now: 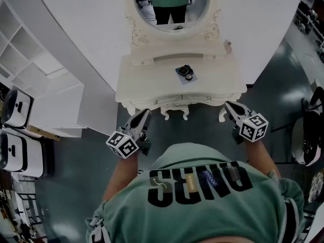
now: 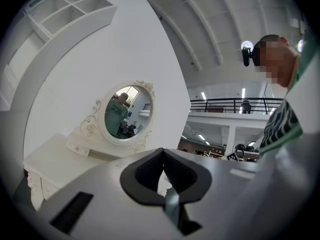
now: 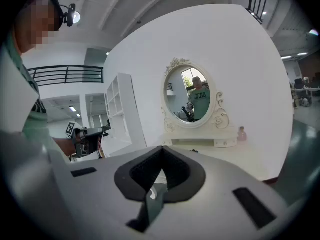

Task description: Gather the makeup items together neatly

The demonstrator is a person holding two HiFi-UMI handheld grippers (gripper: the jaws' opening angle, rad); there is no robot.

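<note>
1. Table (image 1: 152, 80): one, cream, set against a white wall.
2. Mirror (image 1: 171, 4): one, oval, upright at the back of the table.
3. Dark item (image 1: 185, 72): one, small and round on a square base, kind unclear. It lies near the middle of the table top.
4. Bottle (image 1: 228, 46): one, small and pinkish, upright on the raised back ledge at the mirror's right, well apart from the dark item.
5. Shelf unit (image 1: 35, 59): one, white, to the left of the table.
6. Left gripper (image 1: 144, 113): one, held over the floor (image 1: 202, 130) just short of the table's front left corner. It points about level toward the table, with jaws clenched together on nothing.
7. Right gripper (image 1: 229, 105): one, by the front right corner and also short of the top. It is tipped slightly down, with jaws closed and empty.
8. Both forearms reach forward from the body, one at each side of the table front.
</note>
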